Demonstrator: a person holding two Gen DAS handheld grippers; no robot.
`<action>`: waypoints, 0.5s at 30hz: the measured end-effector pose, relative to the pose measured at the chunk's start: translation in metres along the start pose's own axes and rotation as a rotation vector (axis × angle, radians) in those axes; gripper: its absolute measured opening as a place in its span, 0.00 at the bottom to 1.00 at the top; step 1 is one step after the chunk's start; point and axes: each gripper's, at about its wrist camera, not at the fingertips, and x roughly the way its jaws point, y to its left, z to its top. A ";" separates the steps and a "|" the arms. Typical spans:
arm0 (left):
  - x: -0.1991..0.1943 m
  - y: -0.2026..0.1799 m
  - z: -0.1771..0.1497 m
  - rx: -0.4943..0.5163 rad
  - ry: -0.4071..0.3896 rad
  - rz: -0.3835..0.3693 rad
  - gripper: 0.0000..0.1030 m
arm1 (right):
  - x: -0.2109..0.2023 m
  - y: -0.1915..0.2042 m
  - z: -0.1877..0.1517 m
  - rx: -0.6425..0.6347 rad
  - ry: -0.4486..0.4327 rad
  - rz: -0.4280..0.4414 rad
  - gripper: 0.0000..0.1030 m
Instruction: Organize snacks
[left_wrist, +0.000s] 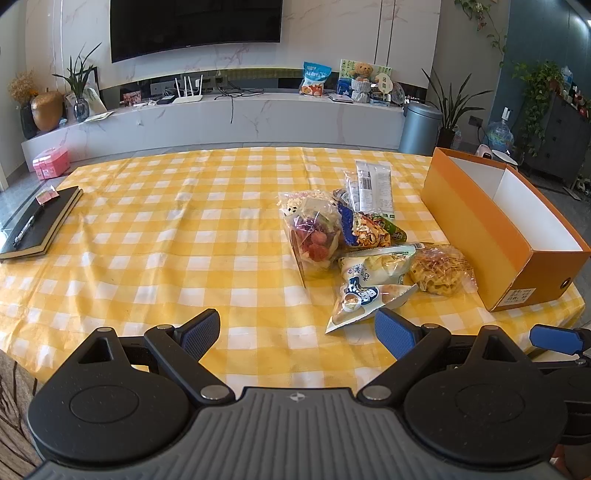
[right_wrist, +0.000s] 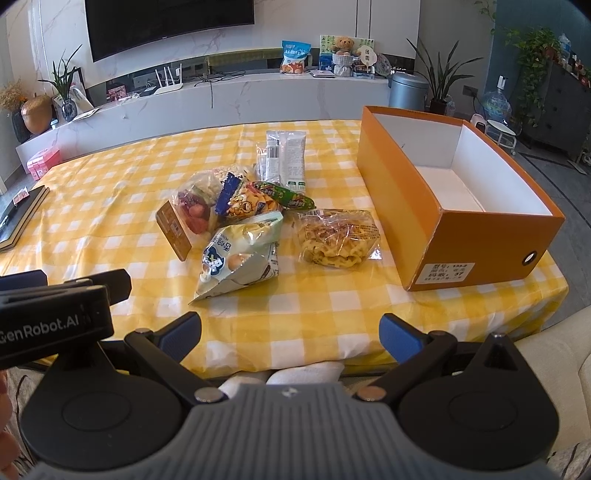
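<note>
A heap of snack packets lies on the yellow checked tablecloth (left_wrist: 166, 229): a pale blue-and-white bag (left_wrist: 365, 288) (right_wrist: 236, 258), a clear bag of fried noodle snack (left_wrist: 441, 275) (right_wrist: 338, 240), a clear pack with red sweets (left_wrist: 314, 236) (right_wrist: 192, 212), a colourful chip bag (left_wrist: 367, 230) (right_wrist: 247, 205) and white sachets (left_wrist: 373, 188) (right_wrist: 286, 158). An empty orange box (left_wrist: 491, 236) (right_wrist: 443, 206) stands to their right. My left gripper (left_wrist: 297, 334) is open, just short of the pale bag. My right gripper (right_wrist: 290, 332) is open at the table's near edge, holding nothing.
A black notebook (left_wrist: 37, 225) (right_wrist: 18, 218) with a pen lies at the table's left edge. Beyond the table stand a white TV bench (left_wrist: 221, 118), plants, a grey bin (left_wrist: 421, 127) and a pink box (left_wrist: 51, 162). The left gripper's body (right_wrist: 55, 314) shows at left in the right wrist view.
</note>
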 end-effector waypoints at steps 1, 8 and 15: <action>0.000 0.000 0.000 -0.001 0.000 0.000 1.00 | 0.000 0.000 0.000 0.000 0.000 0.001 0.97; 0.000 0.000 0.000 0.003 -0.001 0.002 1.00 | 0.000 0.001 0.000 -0.002 0.003 0.005 0.97; 0.001 0.003 -0.001 0.006 0.004 0.000 1.00 | 0.002 0.002 0.000 -0.001 0.007 0.013 0.97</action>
